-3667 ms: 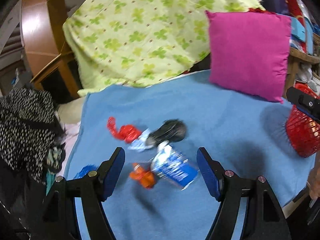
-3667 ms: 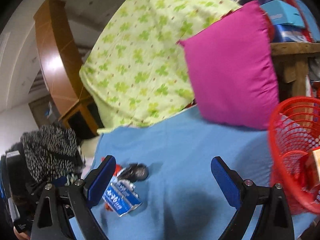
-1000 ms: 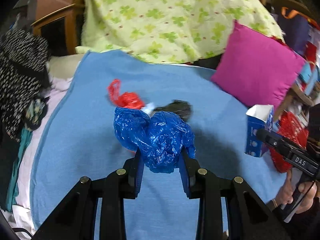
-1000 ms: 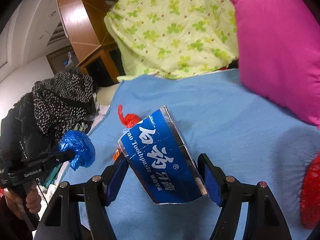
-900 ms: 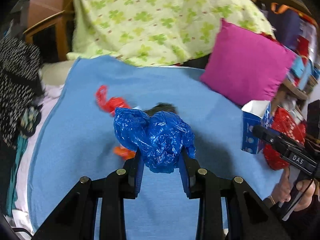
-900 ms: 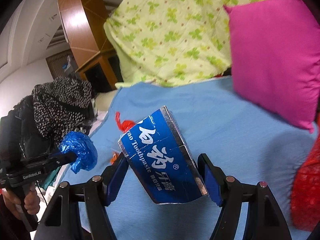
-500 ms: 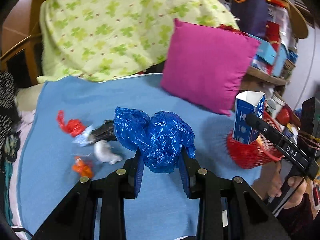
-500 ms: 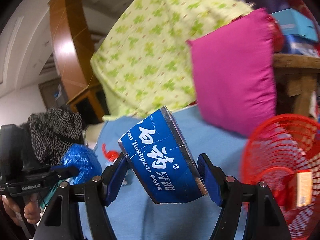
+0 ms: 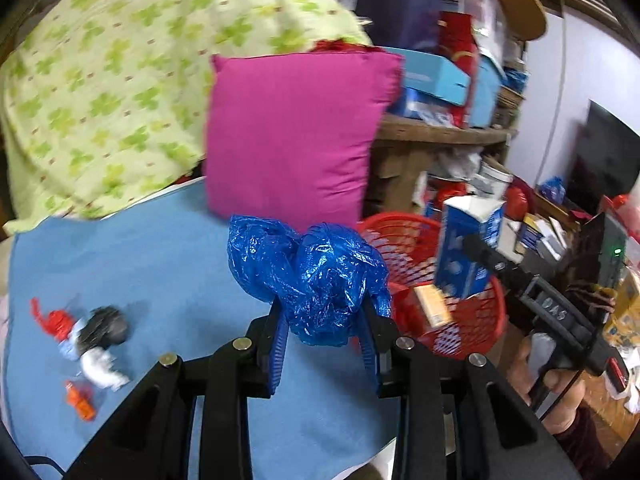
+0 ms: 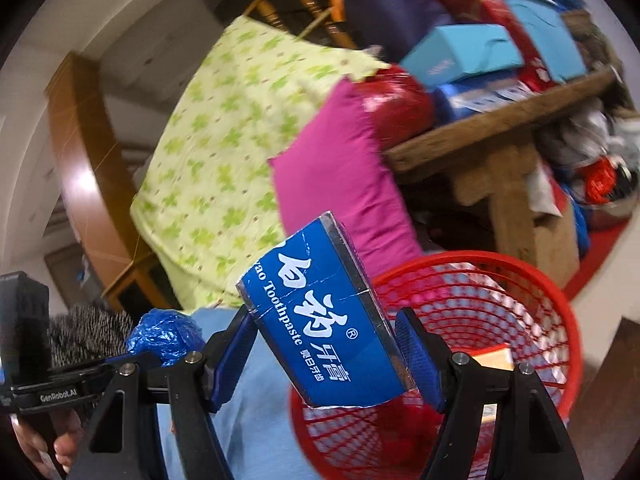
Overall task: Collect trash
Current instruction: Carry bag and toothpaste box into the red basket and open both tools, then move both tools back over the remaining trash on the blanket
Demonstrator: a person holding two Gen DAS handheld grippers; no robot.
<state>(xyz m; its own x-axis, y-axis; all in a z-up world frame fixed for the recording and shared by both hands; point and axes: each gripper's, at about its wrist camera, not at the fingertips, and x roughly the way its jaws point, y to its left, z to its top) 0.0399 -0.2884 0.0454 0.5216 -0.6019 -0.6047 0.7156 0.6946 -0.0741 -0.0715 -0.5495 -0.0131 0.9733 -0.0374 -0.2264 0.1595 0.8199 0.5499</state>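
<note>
My left gripper [image 9: 324, 340] is shut on a crumpled blue plastic bag [image 9: 312, 276] and holds it above the blue blanket [image 9: 132, 264], just left of the red mesh basket [image 9: 476, 320]. My right gripper [image 10: 328, 356] is shut on a blue toothpaste box [image 10: 324, 316] and holds it over the near rim of the basket [image 10: 532, 300]. The box also shows in the left wrist view [image 9: 464, 252], above the basket. A small tan box [image 9: 432, 304] lies in the basket. The blue bag shows in the right wrist view [image 10: 164, 340] at the left.
Red, black, white and orange scraps [image 9: 88, 340] lie on the blanket at the left. A magenta pillow [image 9: 292, 136] leans on a green clover quilt [image 9: 100, 92]. A cluttered wooden shelf [image 10: 504, 120] stands behind the basket.
Both grippers have swung right, from over the scraps on the blanket to the red basket, each keeping its load. The toothpaste box now hangs over the basket.
</note>
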